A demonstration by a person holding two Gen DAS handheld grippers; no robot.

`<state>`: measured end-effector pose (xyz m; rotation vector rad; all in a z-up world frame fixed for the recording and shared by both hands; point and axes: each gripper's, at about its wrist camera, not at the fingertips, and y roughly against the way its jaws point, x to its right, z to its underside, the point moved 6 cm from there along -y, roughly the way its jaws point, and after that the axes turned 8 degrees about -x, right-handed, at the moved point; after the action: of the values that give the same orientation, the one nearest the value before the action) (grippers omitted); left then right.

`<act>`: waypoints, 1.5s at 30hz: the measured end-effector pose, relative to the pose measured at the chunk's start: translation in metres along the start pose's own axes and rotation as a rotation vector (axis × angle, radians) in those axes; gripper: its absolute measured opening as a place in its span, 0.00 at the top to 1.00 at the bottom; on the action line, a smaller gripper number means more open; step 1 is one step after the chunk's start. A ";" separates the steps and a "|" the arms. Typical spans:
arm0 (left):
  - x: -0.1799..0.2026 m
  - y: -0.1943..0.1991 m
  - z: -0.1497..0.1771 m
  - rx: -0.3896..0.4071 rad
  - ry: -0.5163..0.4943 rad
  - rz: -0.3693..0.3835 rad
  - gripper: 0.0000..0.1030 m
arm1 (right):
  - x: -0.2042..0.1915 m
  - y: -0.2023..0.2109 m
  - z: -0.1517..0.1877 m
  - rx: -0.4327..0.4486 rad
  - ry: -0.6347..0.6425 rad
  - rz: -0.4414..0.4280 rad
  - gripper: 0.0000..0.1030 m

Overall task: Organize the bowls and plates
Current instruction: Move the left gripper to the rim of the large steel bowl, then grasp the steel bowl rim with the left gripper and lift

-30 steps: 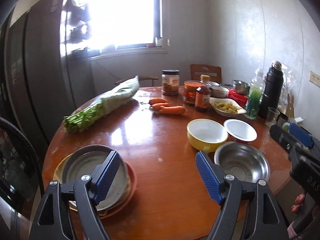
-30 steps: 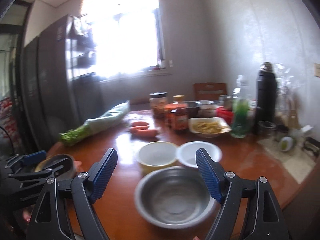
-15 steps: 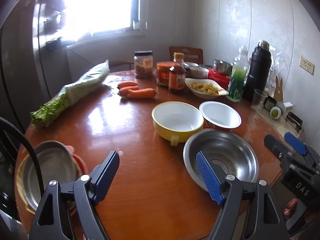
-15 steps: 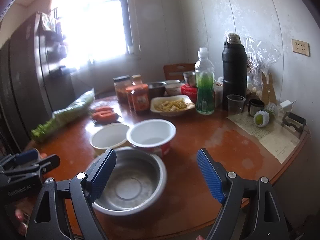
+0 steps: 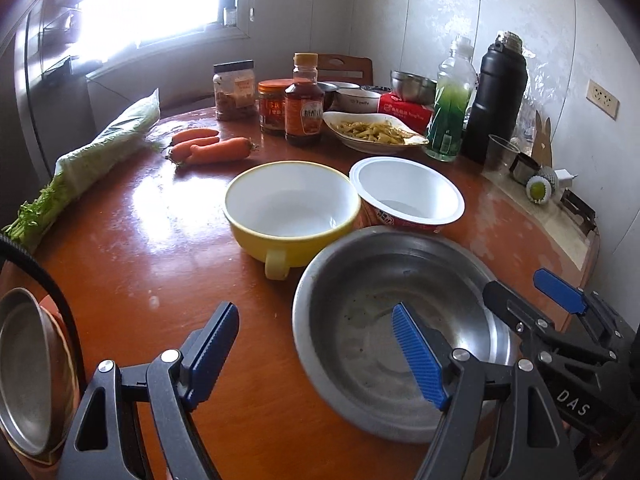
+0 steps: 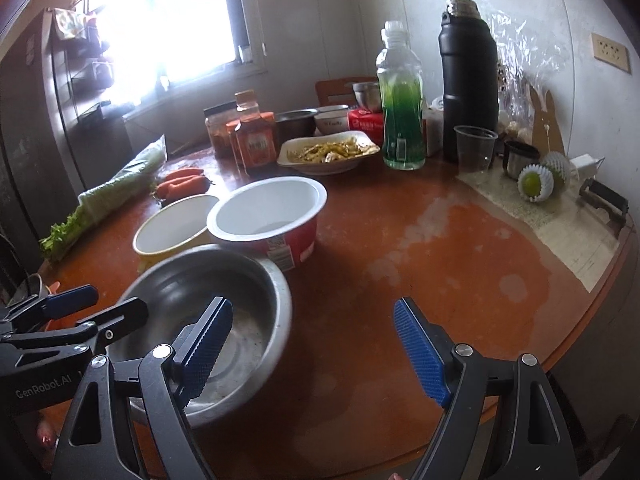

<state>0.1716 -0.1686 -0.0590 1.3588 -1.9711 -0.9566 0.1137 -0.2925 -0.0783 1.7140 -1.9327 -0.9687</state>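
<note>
Now both tools nearer steel bowl (image 5: pixel 400 328)

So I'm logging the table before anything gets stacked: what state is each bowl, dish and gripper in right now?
left gripper: open, one finger over the steel bowl, holding nothing
right gripper: open, holding nothing
steel bowl: upright, empty apart from specks
yellow bowl: upright, empty
white and red bowl: upright, nearly empty
white dish: holds food
green bottle: capped, partly full
</note>
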 end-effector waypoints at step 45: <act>-0.021 0.007 0.028 0.004 0.046 0.030 0.76 | -0.068 -0.008 0.016 -0.067 0.111 -0.176 0.73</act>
<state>0.1533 -0.1401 -0.0710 1.3382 -1.9543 -0.9002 0.1213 -0.2233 -0.0840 1.8827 -1.6838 -0.9649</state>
